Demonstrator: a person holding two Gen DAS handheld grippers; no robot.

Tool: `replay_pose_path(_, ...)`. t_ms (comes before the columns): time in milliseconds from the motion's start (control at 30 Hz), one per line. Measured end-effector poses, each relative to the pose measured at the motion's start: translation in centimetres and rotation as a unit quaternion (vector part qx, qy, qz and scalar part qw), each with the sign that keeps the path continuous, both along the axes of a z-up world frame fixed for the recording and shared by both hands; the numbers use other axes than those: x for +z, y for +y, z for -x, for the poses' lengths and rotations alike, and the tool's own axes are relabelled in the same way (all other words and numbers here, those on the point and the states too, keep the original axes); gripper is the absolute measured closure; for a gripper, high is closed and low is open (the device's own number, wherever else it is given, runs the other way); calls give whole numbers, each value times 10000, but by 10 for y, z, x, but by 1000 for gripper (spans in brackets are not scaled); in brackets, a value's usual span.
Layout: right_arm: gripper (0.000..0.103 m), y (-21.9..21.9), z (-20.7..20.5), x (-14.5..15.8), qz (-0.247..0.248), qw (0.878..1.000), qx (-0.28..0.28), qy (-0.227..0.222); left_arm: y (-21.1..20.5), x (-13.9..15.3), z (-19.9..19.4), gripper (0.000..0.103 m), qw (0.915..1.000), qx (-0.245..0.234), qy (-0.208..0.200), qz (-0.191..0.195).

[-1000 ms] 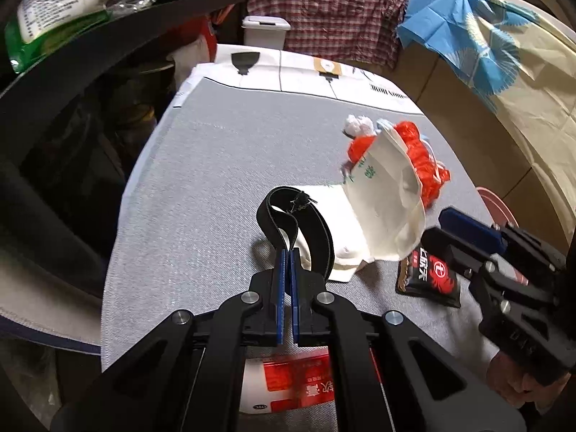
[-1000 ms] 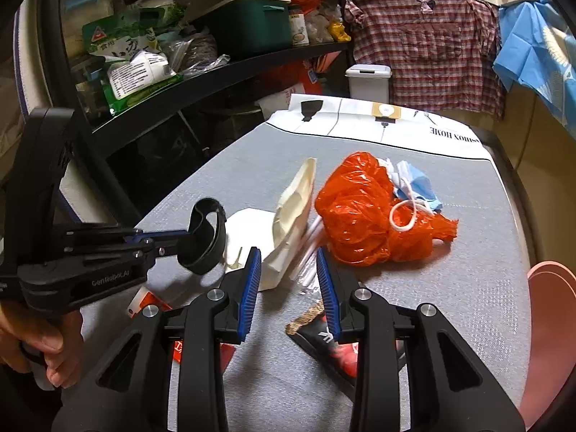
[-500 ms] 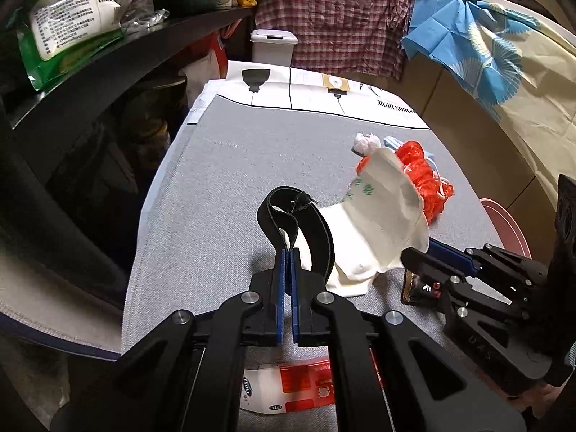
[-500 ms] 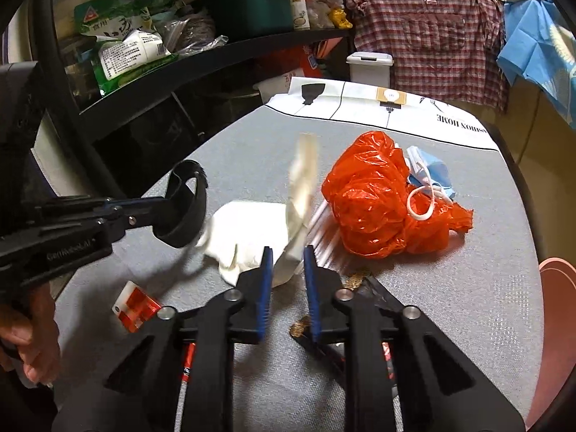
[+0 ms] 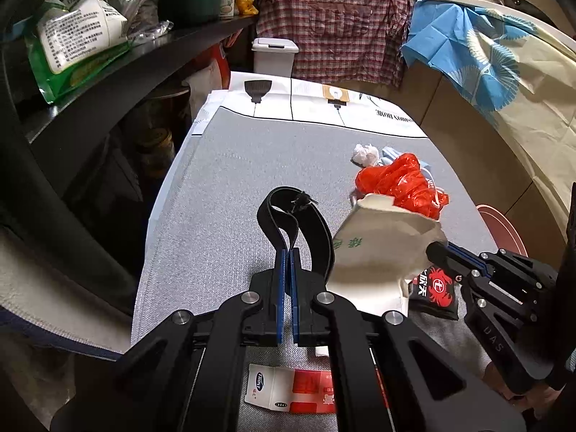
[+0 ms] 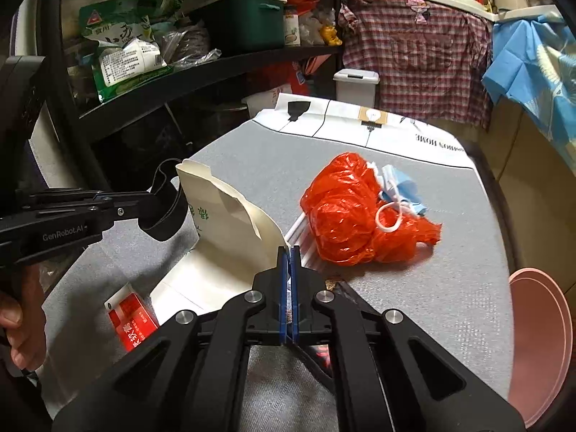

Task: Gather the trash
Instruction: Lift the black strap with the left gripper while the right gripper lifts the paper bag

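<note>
My right hand-held gripper [image 6: 288,252] is clenched on the paper bag's [image 6: 230,237] edge, centre frame. Left hand-held gripper [image 5: 287,252] is clamped on the black strap [image 5: 316,230]. Bag mouth gapes toward the strap, just left of it.

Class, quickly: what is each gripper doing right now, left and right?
Left gripper: shut on the black strap.
Right gripper: shut on the edge of the white paper bag.

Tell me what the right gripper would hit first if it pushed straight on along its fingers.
Probably the orange plastic bag: it lies just beyond the right gripper, which is shut on the white paper bag. Depth is uncertain.
</note>
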State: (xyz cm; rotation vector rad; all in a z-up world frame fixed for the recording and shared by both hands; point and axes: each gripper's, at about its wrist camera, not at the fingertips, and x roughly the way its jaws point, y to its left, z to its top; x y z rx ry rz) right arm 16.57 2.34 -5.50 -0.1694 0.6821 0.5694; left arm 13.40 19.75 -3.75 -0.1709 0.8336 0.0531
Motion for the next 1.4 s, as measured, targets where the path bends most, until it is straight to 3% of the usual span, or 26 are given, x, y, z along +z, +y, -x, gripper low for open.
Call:
replay_pose_path(1000,101,-58,21,48,-127,9978,-466,-446,-27,33,13,100,9987,-179,-470,-81)
replay_pose_path(1400,101,-123,15,102,-274,9927,-1055,-518,-51,51,12,100,9971,-368,-666,29)
